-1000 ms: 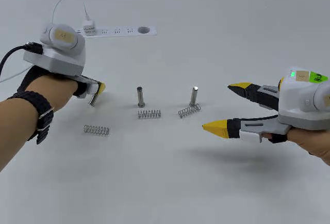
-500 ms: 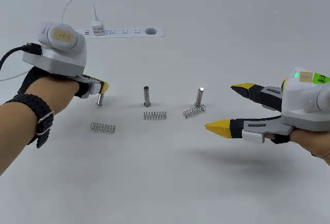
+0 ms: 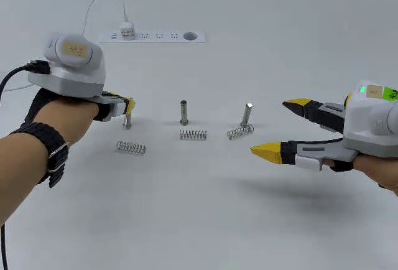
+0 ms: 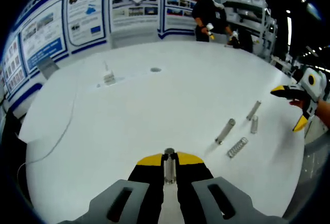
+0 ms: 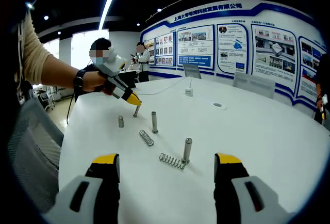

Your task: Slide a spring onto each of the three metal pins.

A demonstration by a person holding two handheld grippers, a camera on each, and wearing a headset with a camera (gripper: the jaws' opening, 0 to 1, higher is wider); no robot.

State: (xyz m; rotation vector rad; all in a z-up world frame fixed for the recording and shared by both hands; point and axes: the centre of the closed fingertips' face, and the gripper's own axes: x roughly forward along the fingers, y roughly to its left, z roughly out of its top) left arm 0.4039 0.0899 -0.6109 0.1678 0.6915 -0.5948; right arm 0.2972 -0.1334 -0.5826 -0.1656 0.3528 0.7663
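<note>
Jaws of the left gripper (image 3: 126, 106), mid-left, pinch the left pin (image 3: 127, 121); left spring (image 3: 130, 147) lies just below. Middle pin (image 3: 183, 112) and right pin (image 3: 248, 114) stand upright, middle spring (image 3: 193, 134) and right spring (image 3: 240, 132) beside their bases. Right gripper (image 3: 268, 127), far right, gapes empty.

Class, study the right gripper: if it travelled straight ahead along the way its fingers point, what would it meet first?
Most likely the nearest spring, lying at the foot of an upright pin, centred ahead of the open right gripper. Depth is unclear; the pin might be touched together.
</note>
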